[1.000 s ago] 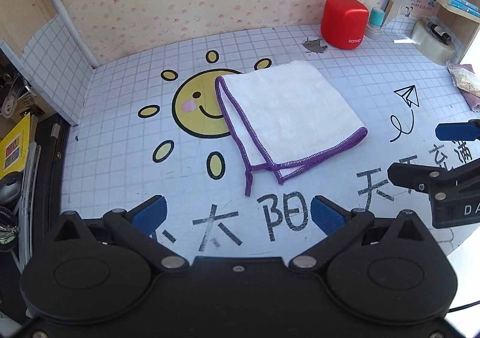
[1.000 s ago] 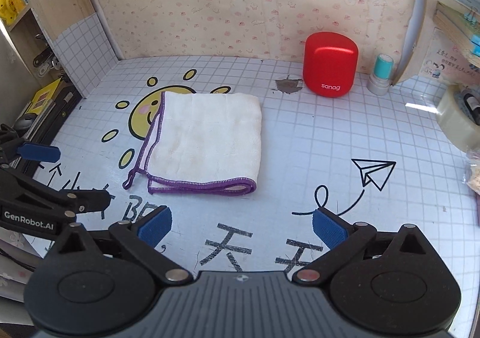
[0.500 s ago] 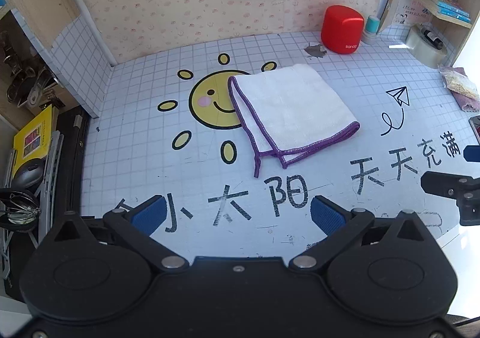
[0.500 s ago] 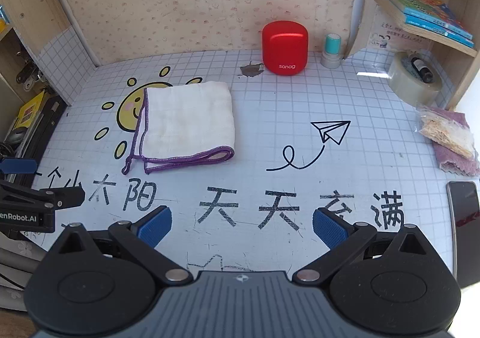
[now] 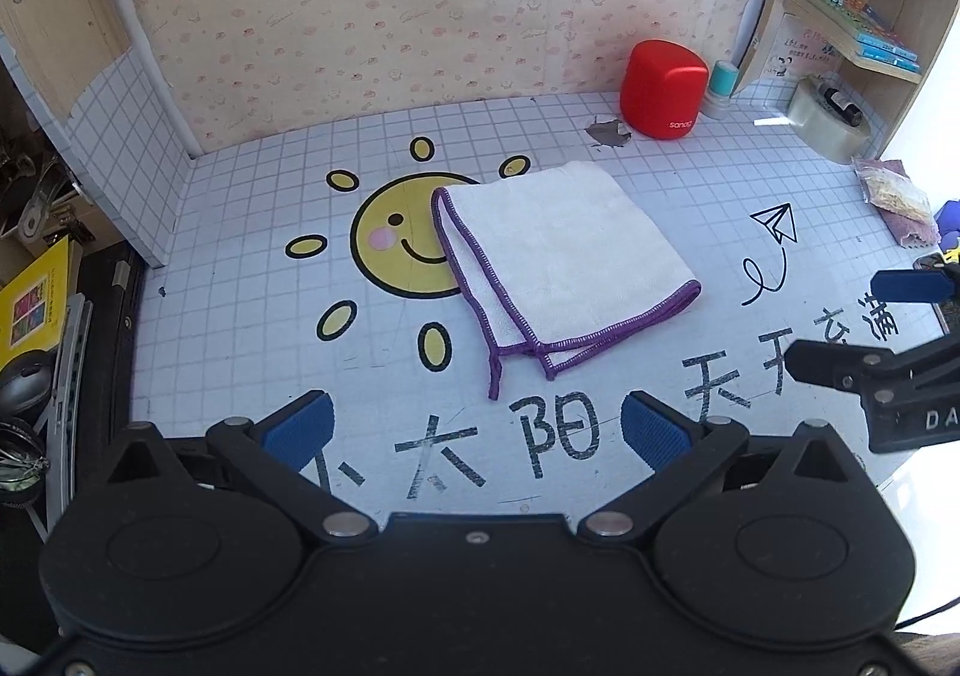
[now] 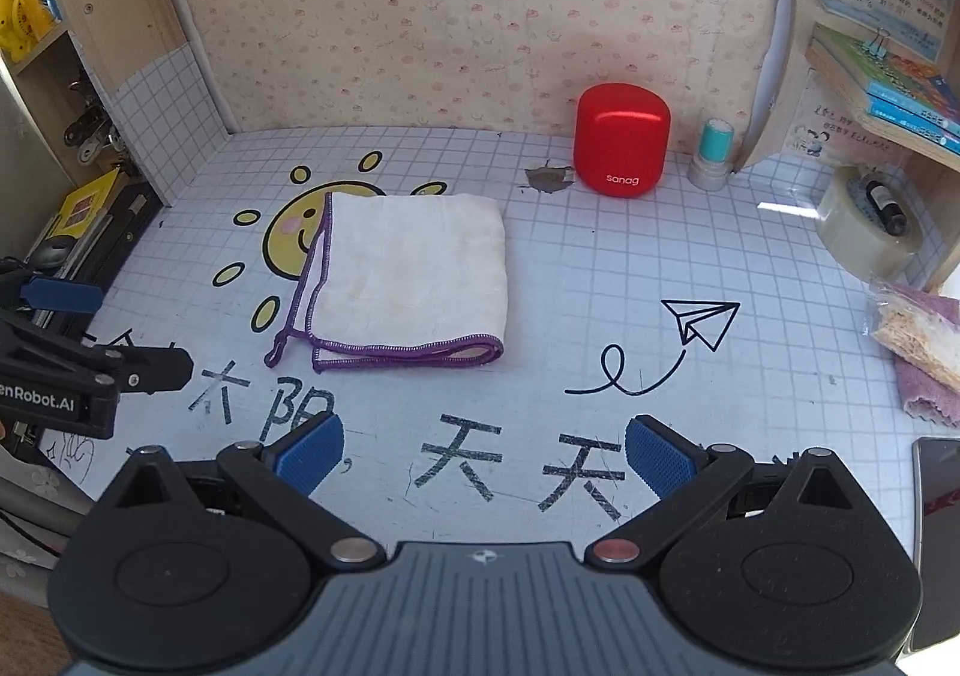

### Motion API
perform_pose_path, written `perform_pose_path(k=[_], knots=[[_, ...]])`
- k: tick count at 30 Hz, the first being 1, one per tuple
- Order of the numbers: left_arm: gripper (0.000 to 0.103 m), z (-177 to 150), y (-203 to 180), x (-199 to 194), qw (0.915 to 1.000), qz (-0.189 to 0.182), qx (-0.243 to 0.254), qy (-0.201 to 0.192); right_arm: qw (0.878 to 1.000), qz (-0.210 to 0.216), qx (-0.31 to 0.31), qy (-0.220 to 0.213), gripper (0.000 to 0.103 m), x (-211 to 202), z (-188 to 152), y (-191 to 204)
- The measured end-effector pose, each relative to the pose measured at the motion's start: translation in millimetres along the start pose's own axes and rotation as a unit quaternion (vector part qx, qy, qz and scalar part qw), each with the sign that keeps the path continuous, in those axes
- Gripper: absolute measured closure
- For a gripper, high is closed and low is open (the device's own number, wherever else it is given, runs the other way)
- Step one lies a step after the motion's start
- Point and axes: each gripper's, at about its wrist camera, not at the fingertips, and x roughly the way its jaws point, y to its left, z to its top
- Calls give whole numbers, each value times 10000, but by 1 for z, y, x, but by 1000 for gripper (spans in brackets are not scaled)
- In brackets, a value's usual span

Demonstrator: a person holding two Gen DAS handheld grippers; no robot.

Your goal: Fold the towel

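Both of your grippers have come back in toward the towel since half a second ago, so it fills more of each view now, much as it did a second back. Your left gripper (image 5: 474, 433) hangs over the printed characters on the worktop (image 5: 240, 268) with its jaws spread wide and nothing between them. Your right gripper (image 6: 483, 451) is the same: jaws wide apart, holding nothing, over the black lettering.

You have the towel (image 5: 564, 256) lying flat ahead of both sets of jaws, clear of them and untouched. It is white with a purple stitched edge, folded over into a layered rectangle, and one side of it covers part of the yellow sun drawing (image 5: 399, 247). From your left jaws it sits ahead and slightly right; from your right jaws it sits ahead and to the left, with a loose purple corner (image 6: 279, 352) trailing nearest the left gripper.

Beyond the towel, against the back wall, stands a red speaker (image 6: 621, 138)
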Motion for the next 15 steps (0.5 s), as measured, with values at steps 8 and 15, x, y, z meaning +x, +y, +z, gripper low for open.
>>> perform_pose_path(k=[8, 15], knots=[[1, 12, -14, -2, 9989, -72, 355, -283, 9991, -297, -216, -202, 29, 12, 34, -3], [1, 19, -20, 1, 9992, -93, 343, -205, 9990, -390, -190, -90, 24, 18, 38, -1]])
